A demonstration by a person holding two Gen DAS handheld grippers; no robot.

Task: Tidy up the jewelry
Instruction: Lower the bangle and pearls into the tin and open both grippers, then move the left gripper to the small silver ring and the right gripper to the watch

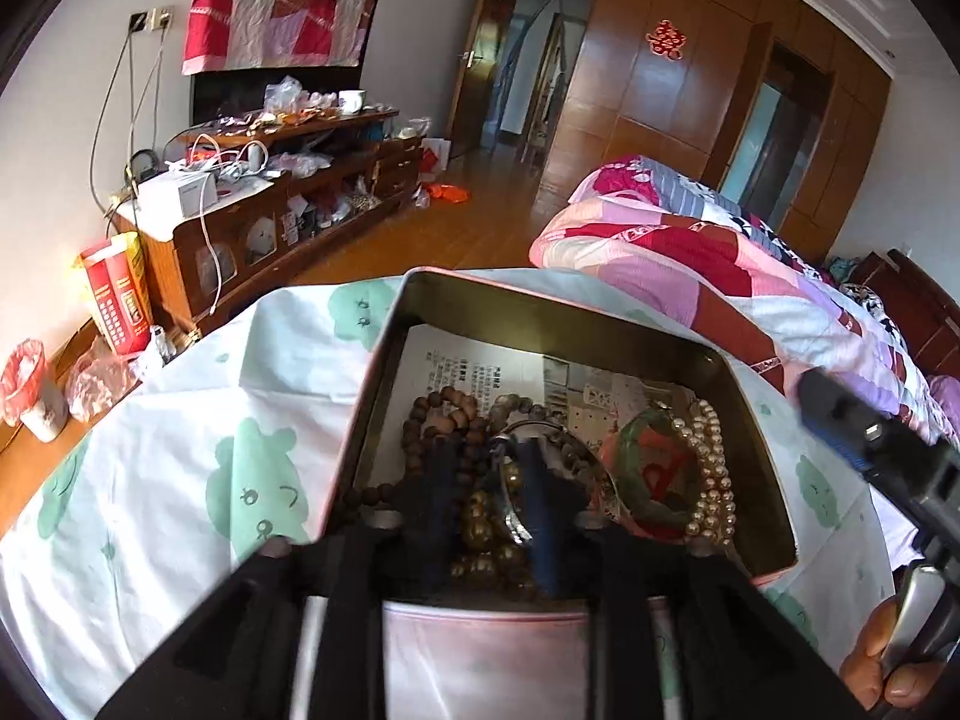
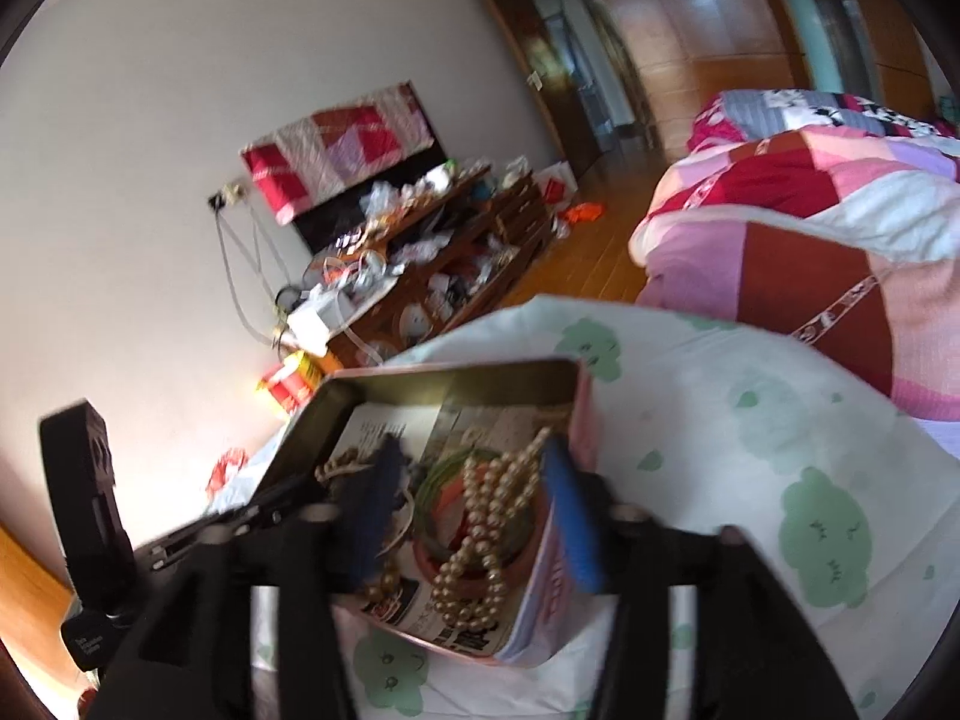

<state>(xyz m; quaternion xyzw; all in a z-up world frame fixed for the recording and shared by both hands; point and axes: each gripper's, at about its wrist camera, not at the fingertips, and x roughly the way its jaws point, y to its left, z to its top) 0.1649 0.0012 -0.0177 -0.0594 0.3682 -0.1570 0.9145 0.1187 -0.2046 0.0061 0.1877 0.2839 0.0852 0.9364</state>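
A pink metal tin (image 1: 384,360) lined with printed paper sits on a white cloth with green shapes. In it lie brown wooden bead strings (image 1: 438,420), golden beads (image 1: 480,516), a silver watch (image 1: 516,498), a green bangle (image 1: 654,468) and a pearl necklace (image 1: 711,474). My left gripper (image 1: 489,480) is open inside the tin, its fingers astride the golden beads and watch. My right gripper (image 2: 474,492) is open over the tin (image 2: 456,372), its fingers either side of the pearl necklace (image 2: 486,516) and green bangle (image 2: 444,474).
A bed with a pink patchwork quilt (image 1: 690,258) lies to the right. A cluttered wooden cabinet (image 1: 288,192) stands along the far wall. A red box (image 1: 117,300) and a small bin (image 1: 30,390) stand at the left. The right gripper body (image 1: 882,456) shows in the left wrist view.
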